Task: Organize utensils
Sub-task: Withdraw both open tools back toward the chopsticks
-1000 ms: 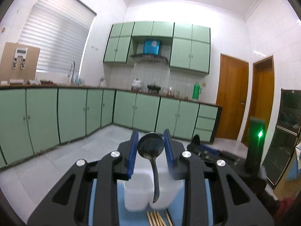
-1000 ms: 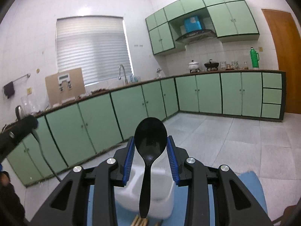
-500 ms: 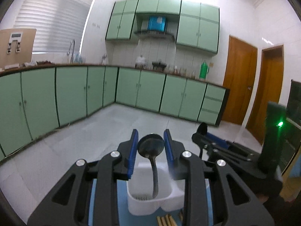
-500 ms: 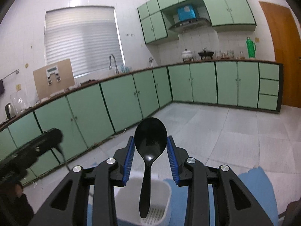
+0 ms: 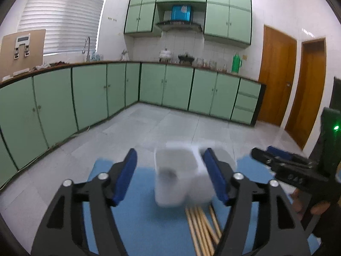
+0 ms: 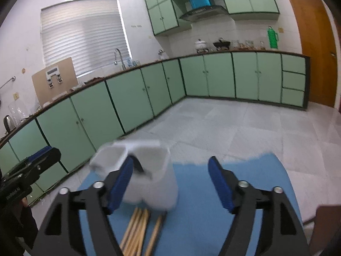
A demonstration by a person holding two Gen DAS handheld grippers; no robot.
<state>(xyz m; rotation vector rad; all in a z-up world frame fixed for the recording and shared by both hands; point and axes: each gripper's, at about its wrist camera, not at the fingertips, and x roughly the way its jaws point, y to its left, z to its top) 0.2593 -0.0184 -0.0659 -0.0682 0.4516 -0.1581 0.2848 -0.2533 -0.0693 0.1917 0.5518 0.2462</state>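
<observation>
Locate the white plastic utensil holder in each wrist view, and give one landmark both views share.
Left wrist: the white plastic utensil holder stands low at centre, between the open fingers of the left gripper, on the blue mat.
Right wrist: the holder stands low, left of centre, partly behind the left finger of the right gripper.
Shared landmark: the wooden chopsticks lying just before it.

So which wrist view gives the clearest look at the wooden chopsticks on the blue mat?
The left wrist view: the chopsticks lie as a bundle between the open left gripper's fingers, just below the white holder. The right wrist view also shows them, but blurrier and partly hidden behind a finger.
</observation>
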